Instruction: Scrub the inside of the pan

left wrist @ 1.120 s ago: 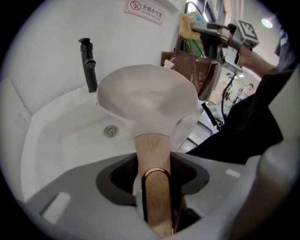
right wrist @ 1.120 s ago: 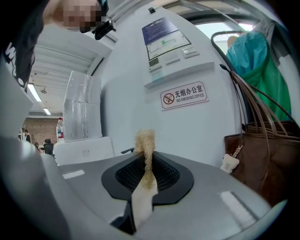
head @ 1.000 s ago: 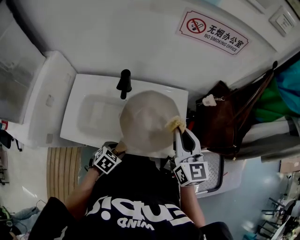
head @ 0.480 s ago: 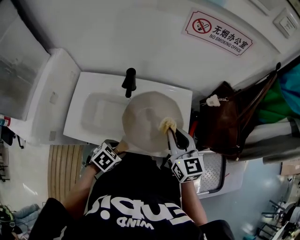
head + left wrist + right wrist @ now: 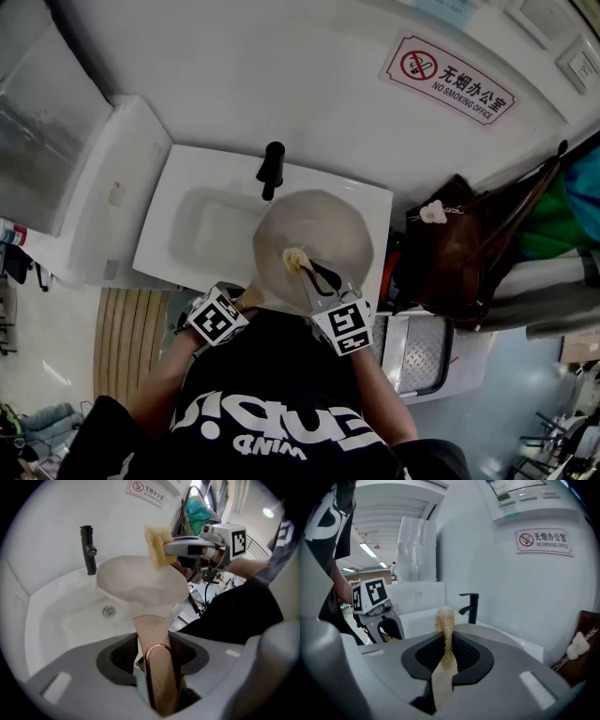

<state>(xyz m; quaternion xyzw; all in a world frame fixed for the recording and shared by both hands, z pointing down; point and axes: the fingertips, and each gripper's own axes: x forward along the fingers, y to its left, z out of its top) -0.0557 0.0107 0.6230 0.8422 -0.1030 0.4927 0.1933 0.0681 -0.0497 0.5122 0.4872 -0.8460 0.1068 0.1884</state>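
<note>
A pale beige pan (image 5: 319, 234) is tipped over the white sink (image 5: 187, 202). Its copper-coloured handle (image 5: 157, 667) runs back between the jaws of my left gripper (image 5: 234, 305), which is shut on it. In the left gripper view the pan (image 5: 140, 581) fills the middle, bowl facing right. My right gripper (image 5: 305, 272) is shut on a yellow sponge (image 5: 293, 259), which lies against the pan's inside near its lower left rim. In the right gripper view the sponge (image 5: 446, 620) stands edge-on, pinched between the jaws. From the left gripper's camera the sponge (image 5: 157, 545) sits at the pan's upper rim.
A black faucet (image 5: 272, 169) stands at the back of the sink, just behind the pan. A brown bag (image 5: 450, 248) hangs at the right by the wall. A metal grate tray (image 5: 422, 352) lies lower right; a wooden slatted mat (image 5: 127, 337) lies lower left.
My right gripper has carried the sponge leftward, from the pan's right rim across its inside to the lower left part. The pan stays held over the sink.
</note>
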